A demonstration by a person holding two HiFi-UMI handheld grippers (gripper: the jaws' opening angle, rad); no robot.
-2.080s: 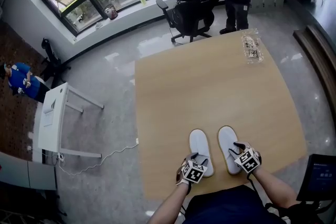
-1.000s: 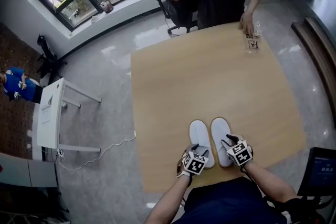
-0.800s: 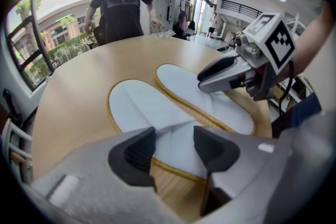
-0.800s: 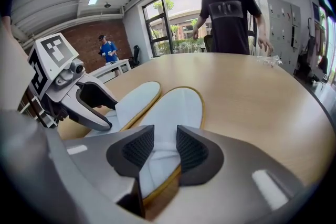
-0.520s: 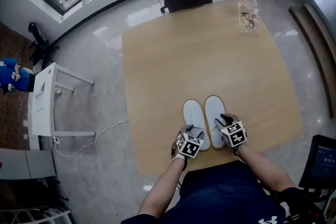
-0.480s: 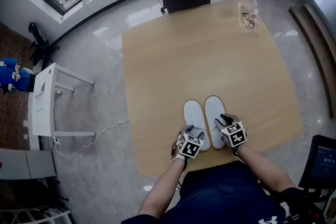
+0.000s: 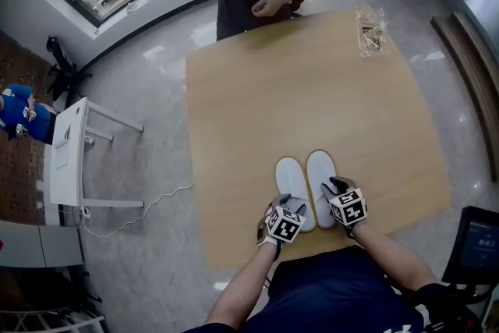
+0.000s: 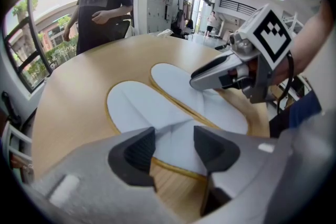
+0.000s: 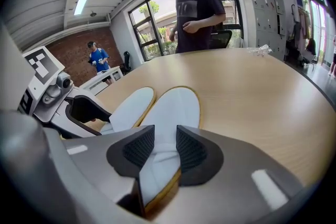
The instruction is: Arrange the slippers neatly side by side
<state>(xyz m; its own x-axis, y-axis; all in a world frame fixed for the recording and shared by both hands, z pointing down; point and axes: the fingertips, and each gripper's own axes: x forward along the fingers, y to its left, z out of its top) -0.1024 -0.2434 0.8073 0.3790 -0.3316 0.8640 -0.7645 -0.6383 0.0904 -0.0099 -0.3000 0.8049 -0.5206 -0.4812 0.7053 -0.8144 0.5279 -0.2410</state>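
While the left slipper (image 7: pixel 290 174) and right slipper (image 7: pixel 320 166) lie side by side near the table's (image 7: pixel 312 74) near edge, your left gripper (image 8: pixel 173 147) and right gripper (image 9: pixel 164 147) straddle their bands, jaws apart. Any drag could skew the pair. Pad contact is unclear, and the grippers hide the slippers' near ends.

Slippers (image 7: pixel 293 177) side by side on table (image 7: pixel 312 90)
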